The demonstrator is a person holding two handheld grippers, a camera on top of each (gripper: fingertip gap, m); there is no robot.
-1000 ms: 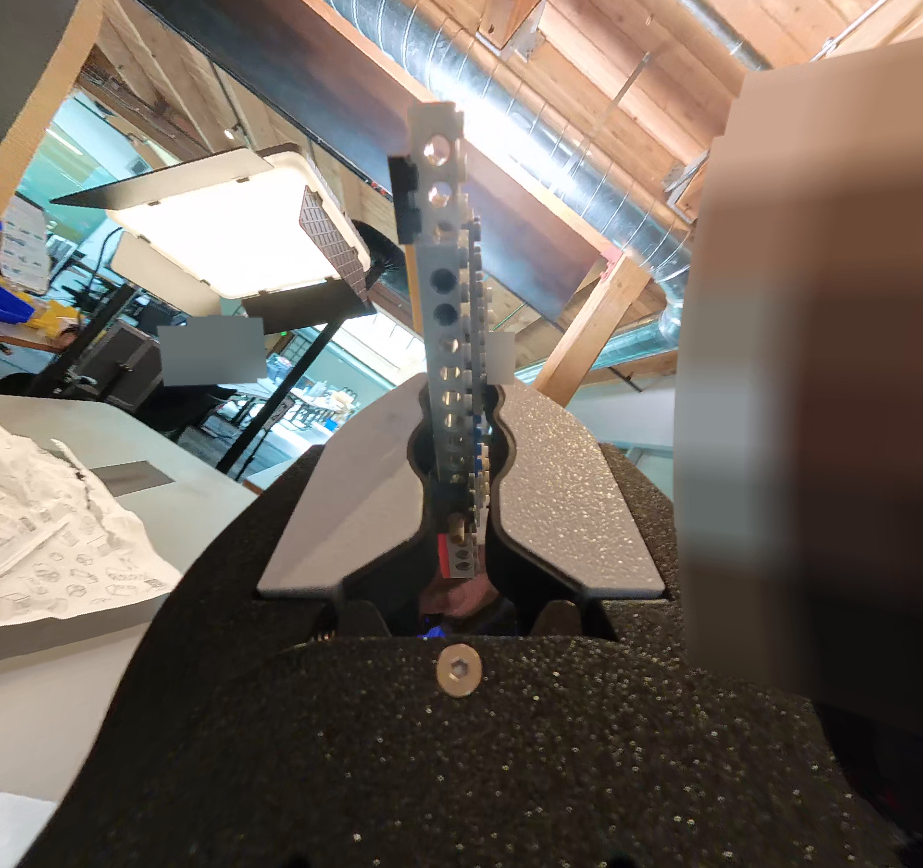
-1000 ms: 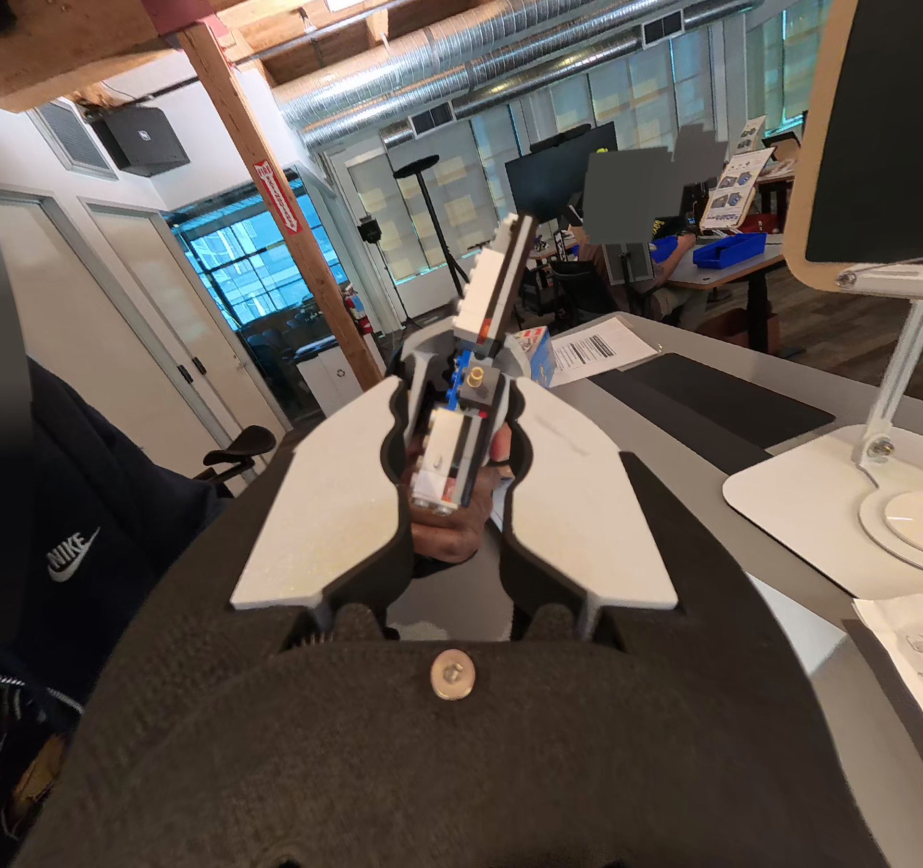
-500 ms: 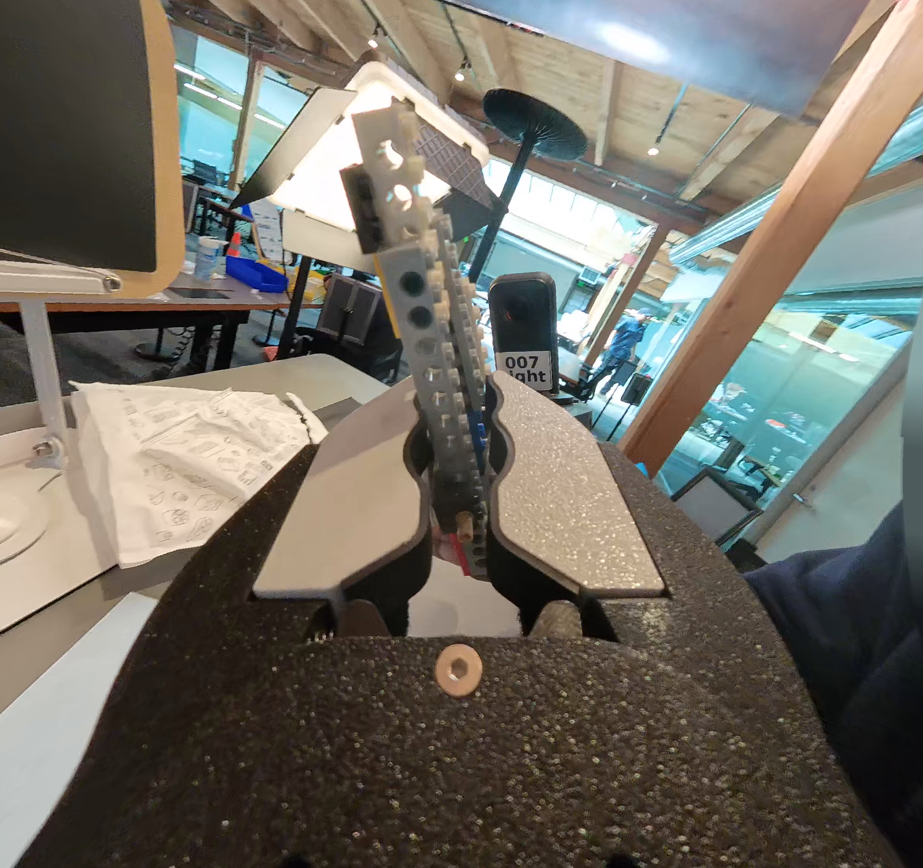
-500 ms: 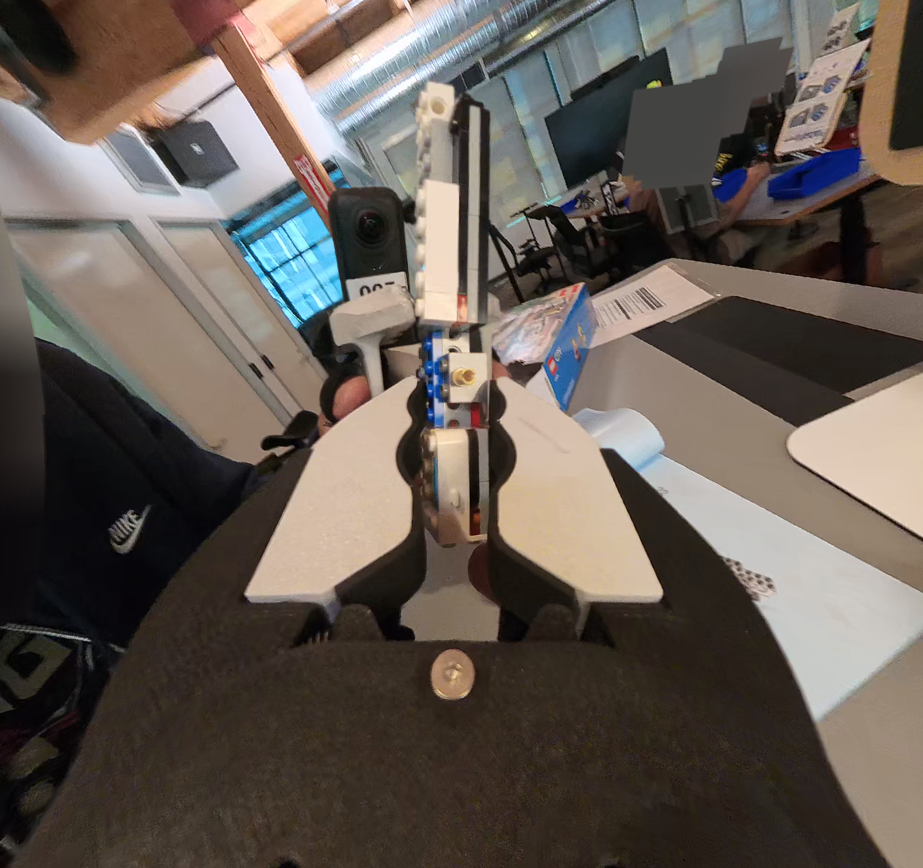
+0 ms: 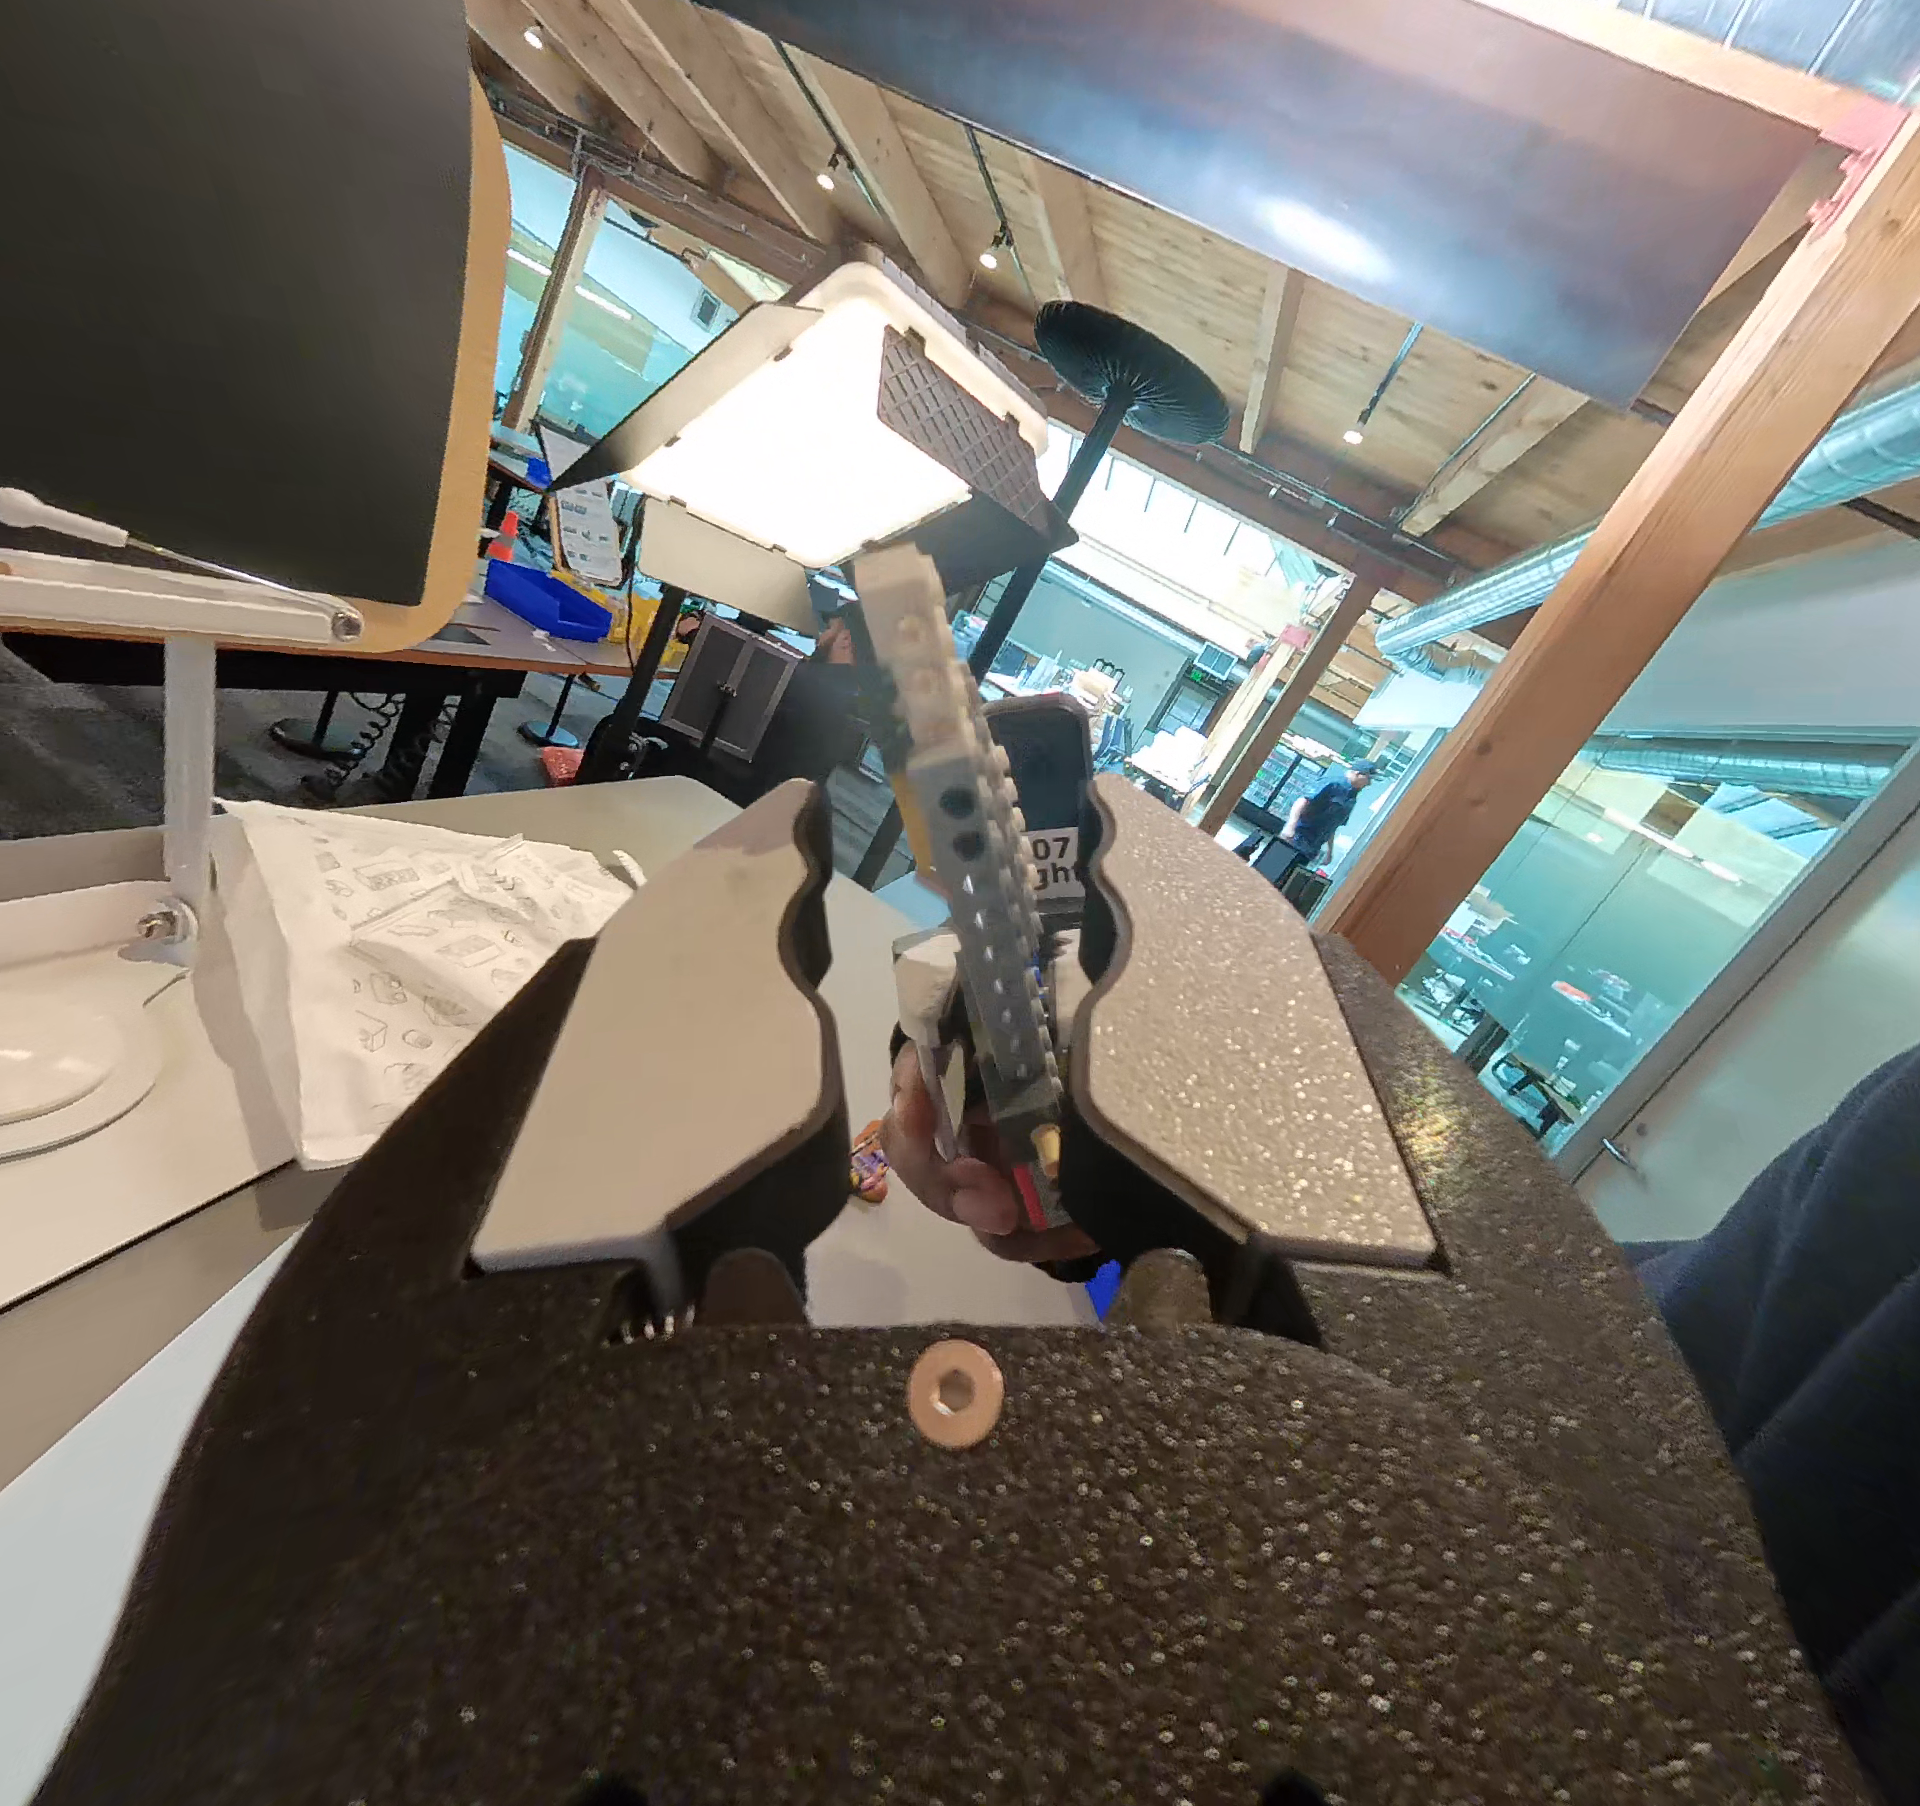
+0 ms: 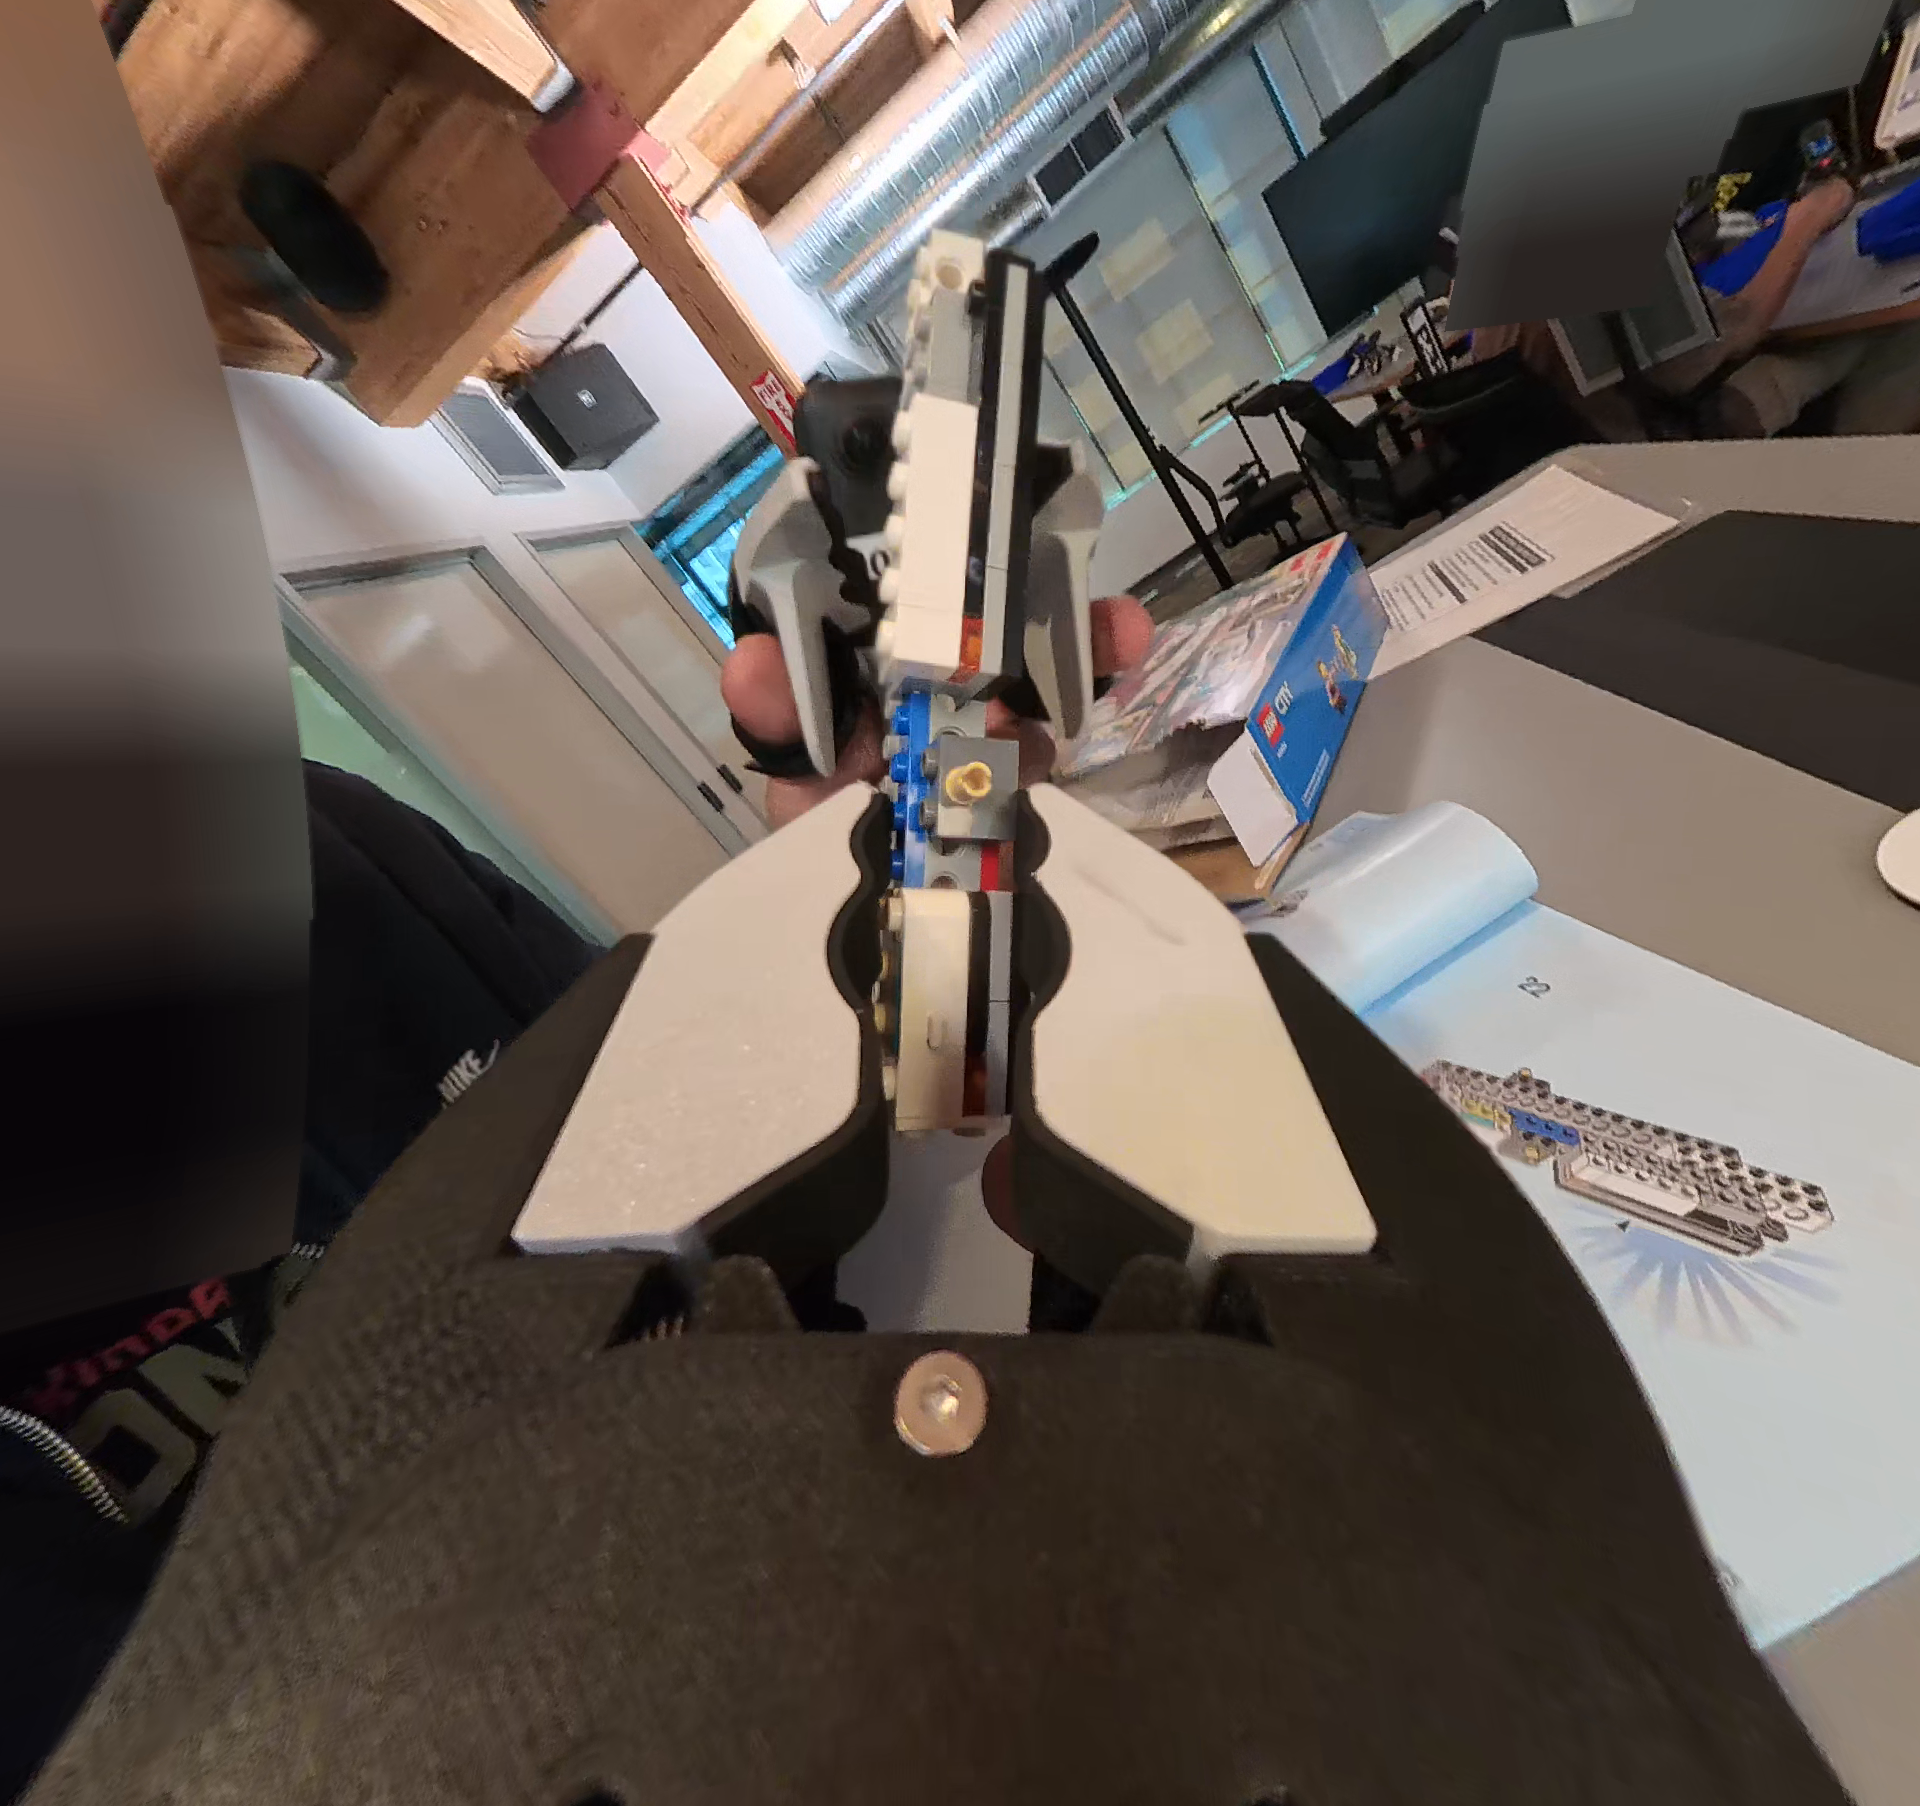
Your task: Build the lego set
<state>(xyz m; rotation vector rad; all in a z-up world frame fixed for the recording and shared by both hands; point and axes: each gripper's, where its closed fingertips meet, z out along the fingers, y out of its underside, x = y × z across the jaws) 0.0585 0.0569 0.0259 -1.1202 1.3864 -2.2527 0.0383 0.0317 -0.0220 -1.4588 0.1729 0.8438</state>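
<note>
Where fingers (image 5: pixel 717 1008) once clamped, brick model (image 5: pixel 977 915) between spread ones.

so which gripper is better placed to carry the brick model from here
Right, probably. The right gripper has both pads pressed on the brick model. The left gripper stands open, a clear gap beside its left finger.

An open workshop with a slatted timber ceiling (image 5: pixel 1091 229), silver ribbed ducts (image 6: pixel 966 94), a slanting wooden post (image 5: pixel 1621 613), glass partition walls (image 5: pixel 1662 873) and a glowing square lamp panel (image 5: pixel 790 447) far left.
</note>
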